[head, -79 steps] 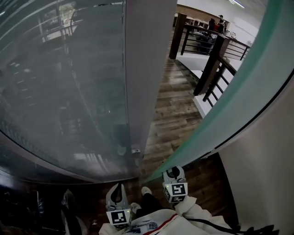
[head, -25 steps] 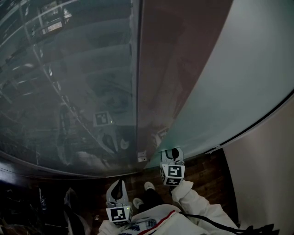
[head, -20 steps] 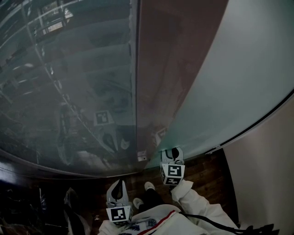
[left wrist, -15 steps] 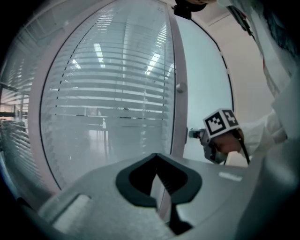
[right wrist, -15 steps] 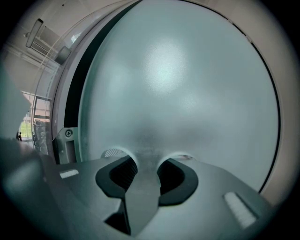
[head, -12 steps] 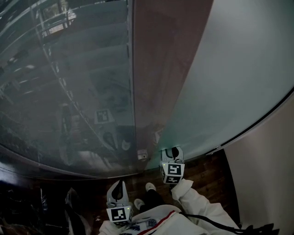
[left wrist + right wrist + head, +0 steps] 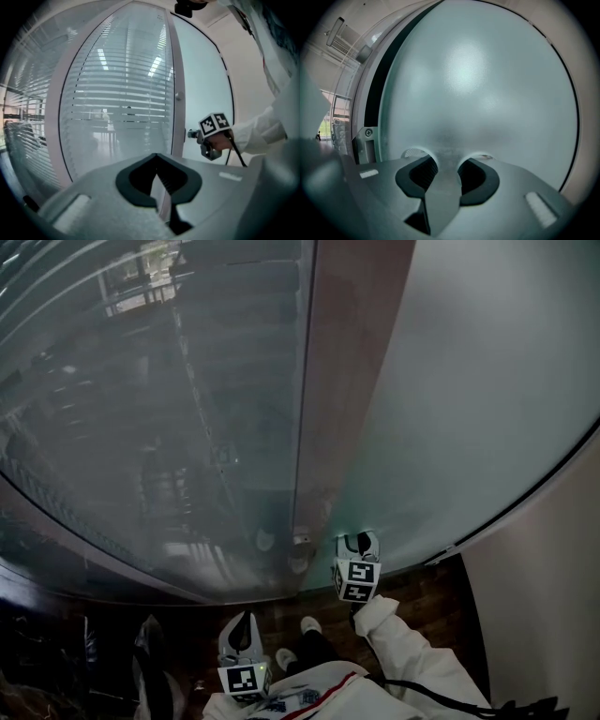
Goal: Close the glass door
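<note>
jaws of right gripper apart, tips against frosted glass door; left gripper jaws together, empty.

No legible text, label, brand or number anywhere

The person wears a white jacket with a red stripe, long white sleeves, dark trousers and white shoes. A black cable trails along the right sleeve. The grey left gripper and right gripper each carry a white cube printed with black square markers.
</note>
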Demonstrator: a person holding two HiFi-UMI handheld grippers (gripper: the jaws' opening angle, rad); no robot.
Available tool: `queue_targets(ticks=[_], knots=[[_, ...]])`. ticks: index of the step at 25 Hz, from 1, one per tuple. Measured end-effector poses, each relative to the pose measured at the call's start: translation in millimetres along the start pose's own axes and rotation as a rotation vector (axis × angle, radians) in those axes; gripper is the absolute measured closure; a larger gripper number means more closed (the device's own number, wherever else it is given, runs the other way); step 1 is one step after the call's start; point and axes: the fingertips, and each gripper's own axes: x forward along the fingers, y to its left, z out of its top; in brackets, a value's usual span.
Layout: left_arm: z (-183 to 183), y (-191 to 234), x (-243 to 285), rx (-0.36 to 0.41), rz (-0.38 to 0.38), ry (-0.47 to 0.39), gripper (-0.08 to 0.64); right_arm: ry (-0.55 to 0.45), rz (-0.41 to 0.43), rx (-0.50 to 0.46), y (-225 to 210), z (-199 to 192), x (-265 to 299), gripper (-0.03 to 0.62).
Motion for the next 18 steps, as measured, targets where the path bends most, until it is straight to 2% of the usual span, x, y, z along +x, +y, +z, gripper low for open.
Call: queue_targets(ticks=[4, 8, 9, 11, 15, 18], knots=[[-14, 3, -14, 0.001, -0.004, 0.000, 0.557, 0.017, 0.013, 0.006, 1, 1, -4, 0.447], [-11, 4, -23, -0.021, 0.004, -0.011, 0.557, 0.063, 0.042, 0.009, 3, 1, -32, 0.442], [-12, 1, -23, -0.019, -0.005, -0.014, 0.557, 0.047, 0.040, 0.013, 1, 3, -43, 0.451], [-23, -5, -22, -0.005, -0.037, -0.005, 0.557, 0.011, 0.041, 0.034, -3, 7, -66, 0.584], [-34, -17, -22, -0.009, -0.060, 0.019, 0.557, 0.008, 0.079, 0.071, -8, 13, -108, 0.584], [-26, -25, -16, -0.008, -0.076, -0.023, 0.557, 0.018, 0.094, 0.081, -8, 17, -128, 0.586]])
